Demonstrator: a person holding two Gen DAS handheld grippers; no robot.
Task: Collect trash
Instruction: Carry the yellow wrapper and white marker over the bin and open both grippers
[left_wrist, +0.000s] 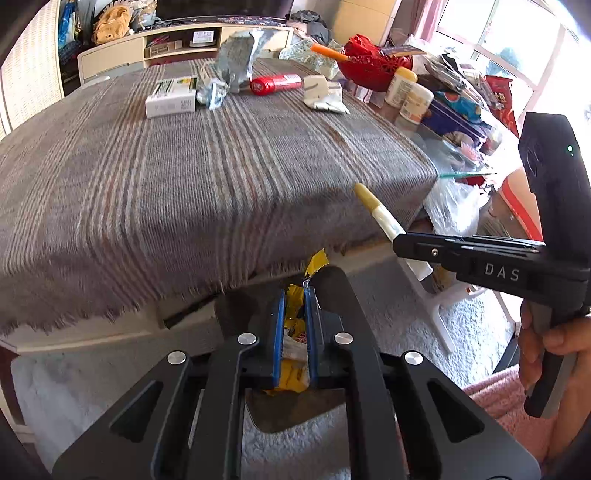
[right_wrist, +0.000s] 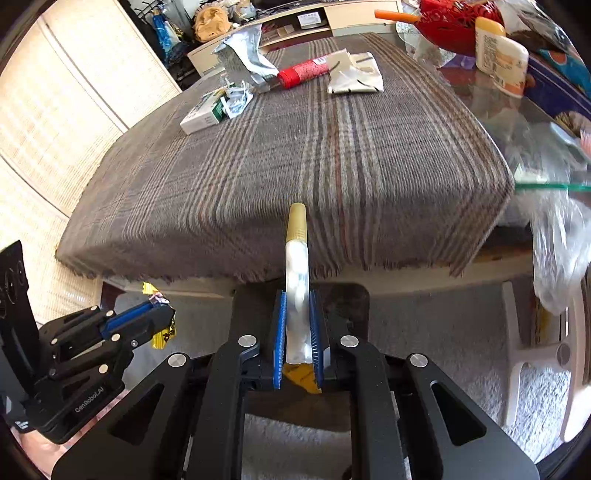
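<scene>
The left gripper (left_wrist: 295, 325) is clenched on a crumpled yellow wrapper (left_wrist: 293, 332), which sticks out past the fingertips toward 12 o'clock in the left wrist view, and the right gripper (right_wrist: 297, 332) is clamped on a white tube with a gold cap (right_wrist: 296, 258), held by its flattened tail so the cap points at 12 o'clock over the table's near edge. Both loads look light; the wrapper is thin, crinkly film that may slide between the pads, so the bunched middle is the surest hold, while the tube is soft-walled and will squash if squeezed hard. More trash lies on the striped cloth (left_wrist: 207, 177) at 11 to 12 o'clock in the left wrist view: a white carton (left_wrist: 170, 96), stiff and boxy, best taken across its short sides; a crumpled silver foil bag (left_wrist: 236, 59), springy and slick, best pinched at a fold; a red tube (left_wrist: 275, 83), round and likely to roll, best gripped mid-body; and a limp white packet (left_wrist: 323, 95). The cloth's frayed near hem (left_wrist: 122, 310) hangs over the table edge and could snag a finger. The middle of the cloth is open for a straight reach, but at 1 to 2 o'clock the red basket (left_wrist: 364, 62) and bottles (left_wrist: 408, 92) crowd the right edge, and a clear plastic bag (left_wrist: 452, 206) hangs just past that corner.
</scene>
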